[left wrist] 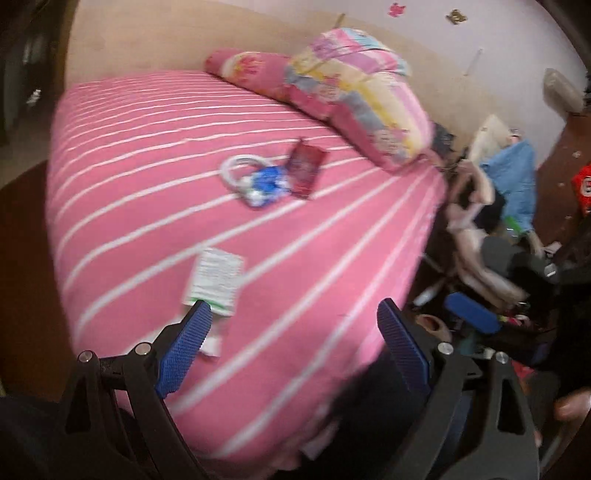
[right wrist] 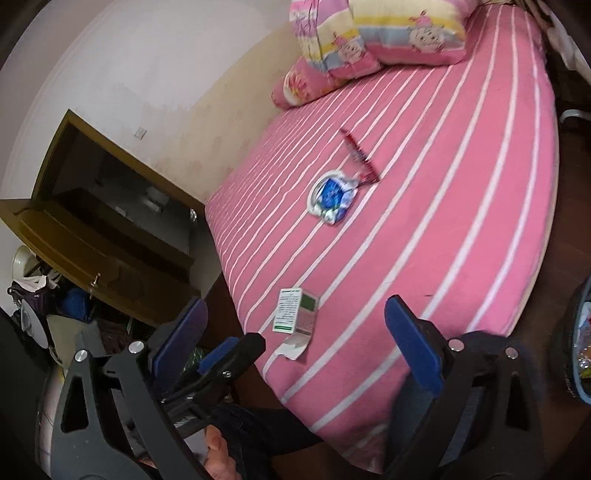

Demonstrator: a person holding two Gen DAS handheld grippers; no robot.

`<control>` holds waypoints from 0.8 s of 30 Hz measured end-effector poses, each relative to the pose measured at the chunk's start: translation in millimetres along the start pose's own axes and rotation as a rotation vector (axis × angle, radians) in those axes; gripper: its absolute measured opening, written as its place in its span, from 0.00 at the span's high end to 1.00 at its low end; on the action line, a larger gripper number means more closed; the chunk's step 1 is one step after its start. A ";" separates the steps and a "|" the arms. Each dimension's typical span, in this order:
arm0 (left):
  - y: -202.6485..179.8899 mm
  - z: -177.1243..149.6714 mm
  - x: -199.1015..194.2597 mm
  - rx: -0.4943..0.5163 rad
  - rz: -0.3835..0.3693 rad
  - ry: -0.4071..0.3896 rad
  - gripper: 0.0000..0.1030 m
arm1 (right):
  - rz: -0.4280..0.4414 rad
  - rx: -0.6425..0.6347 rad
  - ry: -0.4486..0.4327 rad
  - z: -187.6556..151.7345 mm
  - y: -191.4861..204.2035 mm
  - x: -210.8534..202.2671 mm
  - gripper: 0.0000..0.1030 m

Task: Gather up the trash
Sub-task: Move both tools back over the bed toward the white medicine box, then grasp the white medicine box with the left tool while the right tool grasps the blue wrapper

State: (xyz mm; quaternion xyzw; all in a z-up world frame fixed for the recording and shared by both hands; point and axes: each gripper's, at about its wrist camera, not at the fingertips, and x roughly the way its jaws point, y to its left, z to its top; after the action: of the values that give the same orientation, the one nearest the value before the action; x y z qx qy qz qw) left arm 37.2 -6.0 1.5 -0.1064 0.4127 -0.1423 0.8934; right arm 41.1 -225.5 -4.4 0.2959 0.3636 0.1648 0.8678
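Home bedroom: pink striped bed (right wrist: 443, 192), cartoon pillows (right wrist: 373, 33), wooden door (right wrist: 92, 236).

left gripper (left wrist: 291, 314): black angular frame with triangular cut-outs, round silver bolt heads at the joints, and blue fingers (left wrist: 183, 350) with a fine ribbed texture on their flat pads. right gripper (right wrist: 295, 314): same black frame, silver bolts and blue pads. bare skin of a hand (right wrist: 218, 452) shows beside dark clothing.
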 end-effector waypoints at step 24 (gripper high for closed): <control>55.5 7.3 113.5 0.029 0.080 0.162 0.29 | -0.102 -0.139 0.064 18.1 -23.0 128.0 0.07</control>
State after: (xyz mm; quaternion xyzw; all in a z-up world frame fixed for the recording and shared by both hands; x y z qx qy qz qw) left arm 122.3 7.7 -91.2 -0.0650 0.4856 -0.1205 0.8634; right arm 143.1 -186.2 -77.2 0.2108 0.3934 0.1545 0.8814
